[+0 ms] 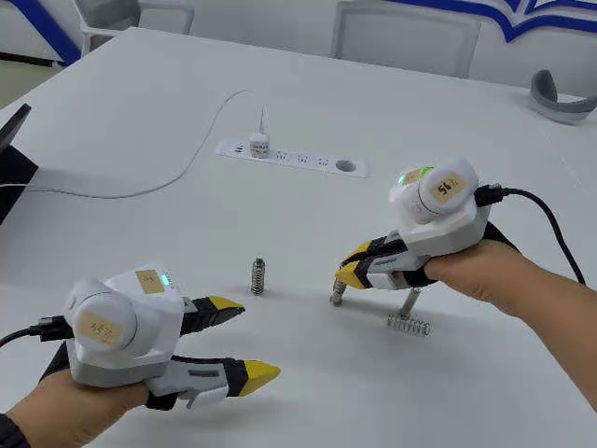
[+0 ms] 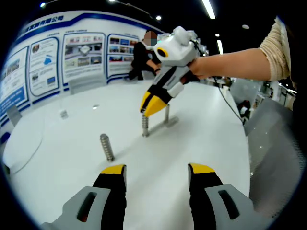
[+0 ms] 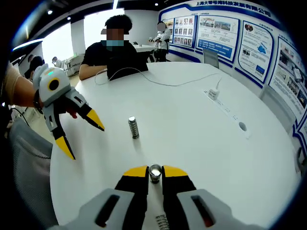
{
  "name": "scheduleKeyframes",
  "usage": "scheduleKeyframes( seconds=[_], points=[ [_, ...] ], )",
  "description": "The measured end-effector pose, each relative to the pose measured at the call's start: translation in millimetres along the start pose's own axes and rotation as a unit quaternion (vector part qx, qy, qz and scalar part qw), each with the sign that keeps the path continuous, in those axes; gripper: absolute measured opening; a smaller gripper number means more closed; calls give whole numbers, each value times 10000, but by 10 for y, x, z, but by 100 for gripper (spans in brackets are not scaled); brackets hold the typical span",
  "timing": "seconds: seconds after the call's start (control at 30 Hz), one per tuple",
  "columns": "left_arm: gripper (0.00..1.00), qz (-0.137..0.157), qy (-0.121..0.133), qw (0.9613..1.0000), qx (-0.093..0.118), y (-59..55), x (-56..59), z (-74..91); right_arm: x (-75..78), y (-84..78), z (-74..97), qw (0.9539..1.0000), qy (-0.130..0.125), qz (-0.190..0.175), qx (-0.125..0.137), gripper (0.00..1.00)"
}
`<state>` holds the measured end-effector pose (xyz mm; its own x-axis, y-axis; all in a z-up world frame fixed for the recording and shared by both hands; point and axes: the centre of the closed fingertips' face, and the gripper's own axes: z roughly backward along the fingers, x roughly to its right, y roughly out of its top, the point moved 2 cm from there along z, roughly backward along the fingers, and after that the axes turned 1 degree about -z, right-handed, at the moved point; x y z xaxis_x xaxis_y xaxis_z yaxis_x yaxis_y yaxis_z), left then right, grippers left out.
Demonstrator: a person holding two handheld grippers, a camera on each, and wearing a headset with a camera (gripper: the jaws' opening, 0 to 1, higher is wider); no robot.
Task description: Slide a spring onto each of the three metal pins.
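**Bench stock: pins and springs**

We are holding over the white table [image 1: 140, 121]: left gripper [image 1: 254, 340], jaws released; right gripper [image 1: 347, 275], clenching the spring-wrapped centre pin [image 1: 338, 292]; sprung pin [image 1: 258, 275] standing apart leftward; bare pin [image 1: 409, 303]; loose spring [image 1: 408, 325] lying beside it.

Silver spring [image 1: 337, 293], white table [image 1: 140, 121]

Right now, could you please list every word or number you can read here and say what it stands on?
"56": sticker on the right tongs.
Handwritten stickers on the left tongs: too blurred to read.
Chinese heading on the wall boards: too small to read.
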<state>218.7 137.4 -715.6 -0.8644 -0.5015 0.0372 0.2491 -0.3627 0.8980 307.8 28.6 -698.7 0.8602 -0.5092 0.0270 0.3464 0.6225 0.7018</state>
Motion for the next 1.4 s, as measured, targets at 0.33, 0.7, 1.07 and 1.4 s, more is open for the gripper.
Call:
scheduleKeyframes(
  seconds=[0.33, 0.7, 1.07, 1.4],
  points=[
    [52, -5, -2, 10000, -8, 3, 7, 6, 1, -56, -62, 9999, -73, -94, -7, 12],
    [52, 2, 7, 10000, -9, 2, 2, 3, 6, -104, -111, 9998, -106, -163, -31, 12],
    [52, 0, 0, 10000, -13, 3, 1, -2, -2, -131, -127, 9998, -101, -187, -21, 13],
    [53, -6, 6, 10000, 6, 26, -2, 0, 10, -128, -93, 9998, -119, -186, 15, 16]
  ],
)
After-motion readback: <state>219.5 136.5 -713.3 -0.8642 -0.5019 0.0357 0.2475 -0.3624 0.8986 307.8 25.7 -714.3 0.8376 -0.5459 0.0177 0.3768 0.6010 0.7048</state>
